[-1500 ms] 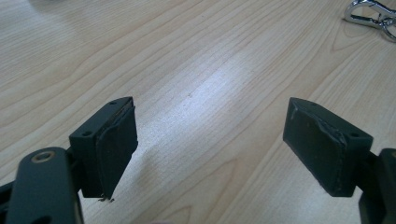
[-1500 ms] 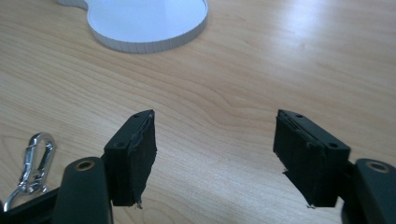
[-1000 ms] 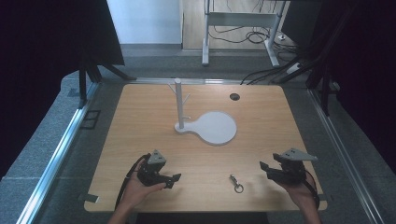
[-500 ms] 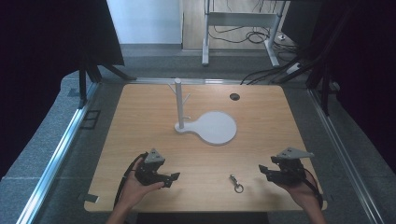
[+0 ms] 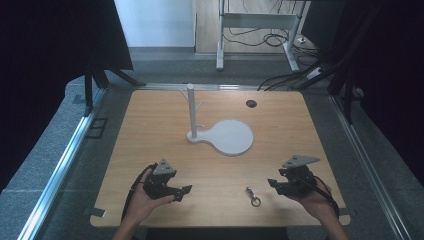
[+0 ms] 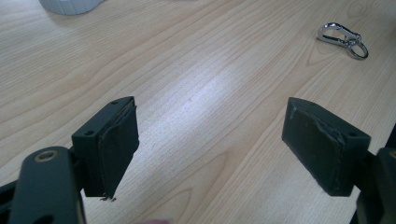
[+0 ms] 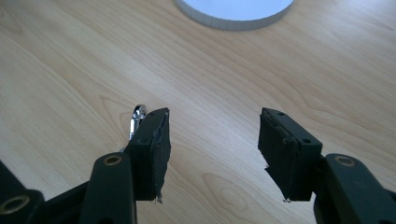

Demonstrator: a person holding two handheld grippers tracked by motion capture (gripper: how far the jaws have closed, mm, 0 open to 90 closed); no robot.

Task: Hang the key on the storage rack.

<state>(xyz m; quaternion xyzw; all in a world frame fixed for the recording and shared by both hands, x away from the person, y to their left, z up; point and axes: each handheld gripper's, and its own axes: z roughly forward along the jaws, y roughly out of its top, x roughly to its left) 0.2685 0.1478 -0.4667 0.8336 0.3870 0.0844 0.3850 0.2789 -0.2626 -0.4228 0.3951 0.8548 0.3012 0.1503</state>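
Note:
A small silver snap clip with a ring (image 5: pixel 252 196) lies flat on the wooden table near the front edge. My right gripper (image 5: pixel 274 187) hovers just right of it, open. Its jaws have just been closing a little, and only bare wood lies between them. In the right gripper view (image 7: pixel 212 144) the clip (image 7: pixel 138 117) peeks out from behind the left jaw. Resting at the front left, my left gripper (image 5: pixel 182 194) is open and empty (image 6: pixel 212 144); it sees the clip (image 6: pixel 343 38) far off at upper right.
A white stand with an upright pegged post (image 5: pixel 191 110) and a round flat base (image 5: pixel 231 136) sits mid-table; the base edge (image 7: pixel 236 11) lies ahead of the right gripper. A dark round hole (image 5: pixel 251 103) is at the back. Table edges drop off close behind both hands.
My right gripper has shifted left toward the clip and its jaws have narrowed somewhat. The left gripper, the clip and the stand have stayed where they were.

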